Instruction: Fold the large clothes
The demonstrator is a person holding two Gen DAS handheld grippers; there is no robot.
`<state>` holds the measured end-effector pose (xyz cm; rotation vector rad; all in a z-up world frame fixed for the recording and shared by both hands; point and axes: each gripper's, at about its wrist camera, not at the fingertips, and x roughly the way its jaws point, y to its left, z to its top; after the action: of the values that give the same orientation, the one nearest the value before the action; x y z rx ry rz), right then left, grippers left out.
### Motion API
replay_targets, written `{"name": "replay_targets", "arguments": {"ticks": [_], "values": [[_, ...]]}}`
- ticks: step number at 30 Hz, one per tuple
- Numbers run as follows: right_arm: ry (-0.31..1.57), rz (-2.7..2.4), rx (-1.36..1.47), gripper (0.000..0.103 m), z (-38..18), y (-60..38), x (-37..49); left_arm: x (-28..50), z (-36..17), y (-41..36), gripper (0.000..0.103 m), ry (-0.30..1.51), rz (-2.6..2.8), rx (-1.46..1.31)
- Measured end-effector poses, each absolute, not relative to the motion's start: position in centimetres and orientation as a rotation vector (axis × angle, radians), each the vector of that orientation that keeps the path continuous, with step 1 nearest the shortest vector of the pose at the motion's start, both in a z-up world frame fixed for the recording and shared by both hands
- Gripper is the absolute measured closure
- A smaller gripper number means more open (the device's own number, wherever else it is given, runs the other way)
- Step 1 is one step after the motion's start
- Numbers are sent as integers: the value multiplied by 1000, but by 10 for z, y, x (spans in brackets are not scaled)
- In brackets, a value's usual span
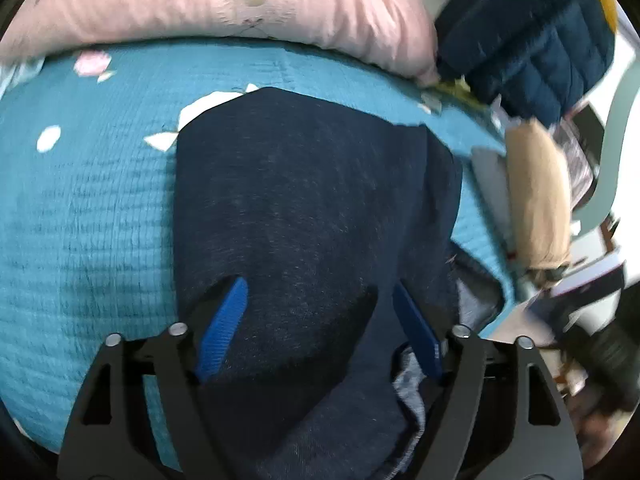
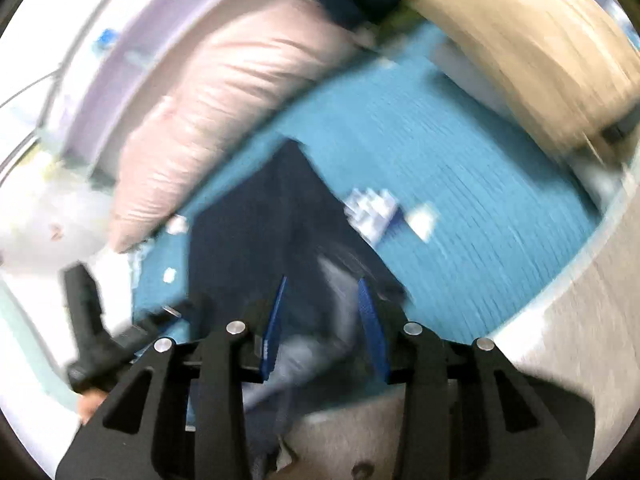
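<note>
L gripper point(image 1: 318, 312) jaws wide over navy garment point(image 1: 304, 184); R gripper point(image 2: 324, 312) part-open, view blurred, grip unclear.

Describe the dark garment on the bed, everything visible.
The garment is dark navy, a soft, slightly fuzzy knit, with a paler grey inner side showing at its near right edge. It lies flat, folded into a long, straight-edged panel on the teal bedspread, running from the near edge toward the pink pillow without reaching it. The left gripper hangs open over its near end; contact cannot be told.
</note>
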<state>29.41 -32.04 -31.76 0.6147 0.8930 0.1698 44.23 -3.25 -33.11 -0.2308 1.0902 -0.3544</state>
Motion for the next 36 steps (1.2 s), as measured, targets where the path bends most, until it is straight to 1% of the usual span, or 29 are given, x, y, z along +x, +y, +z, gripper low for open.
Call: {"name": "replay_targets", "arguments": {"ticks": [2, 3, 5, 8, 9, 10, 11, 12, 15, 17, 21, 23, 26, 28, 29, 30, 34, 36], "values": [[897, 235, 591, 67, -316, -301, 332, 442, -332, -46, 20, 1091, -344, -153], [902, 254, 581, 67, -320, -296, 340, 443, -333, -49, 19, 1090, -340, -139], [972, 299, 567, 68, -339, -274, 380, 442, -335, -52, 19, 1089, -335, -123], [1078, 309, 528, 71, -373, -258, 402, 443, -337, -47, 19, 1091, -346, -140], [1111, 290, 499, 77, -387, -257, 404, 442, -337, -45, 19, 1094, -351, -146], [1126, 274, 484, 81, -394, -257, 406, 444, -339, -44, 19, 1100, -362, -157], [1138, 251, 460, 94, -400, -259, 406, 445, -340, -45, 19, 1102, -368, -166], [1145, 214, 417, 103, -406, -264, 404, 446, -341, -45, 19, 1105, -373, -176], [1143, 204, 451, 103, -419, -282, 400, 448, -344, -45, 19, 1116, -395, -195], [1143, 199, 469, 103, -419, -287, 397, 449, -345, -47, 19, 1119, -398, -188], [1133, 172, 396, 103, -416, -275, 397, 448, -344, -49, 19, 1119, -391, -179], [1120, 169, 438, 103, -415, -278, 397, 446, -342, -49, 17, 1114, -385, -182], [1083, 158, 500, 97, -401, -287, 378, 439, -334, -40, 17, 1093, -372, -234], [1042, 159, 528, 79, -389, -290, 358, 431, -332, -32, 17, 1104, -362, -280], [1033, 154, 532, 56, -386, -291, 350, 426, -332, -28, 17, 1109, -355, -285], [1026, 145, 534, 49, -382, -291, 341, 422, -333, -26, 17, 1113, -349, -284], [980, 293, 640, 49, -375, -282, 319, 398, -340, -24, 17, 1149, -355, -273], [987, 368, 659, 49, -373, -266, 324, 390, -345, -28, 17, 1170, -348, -252]]}}
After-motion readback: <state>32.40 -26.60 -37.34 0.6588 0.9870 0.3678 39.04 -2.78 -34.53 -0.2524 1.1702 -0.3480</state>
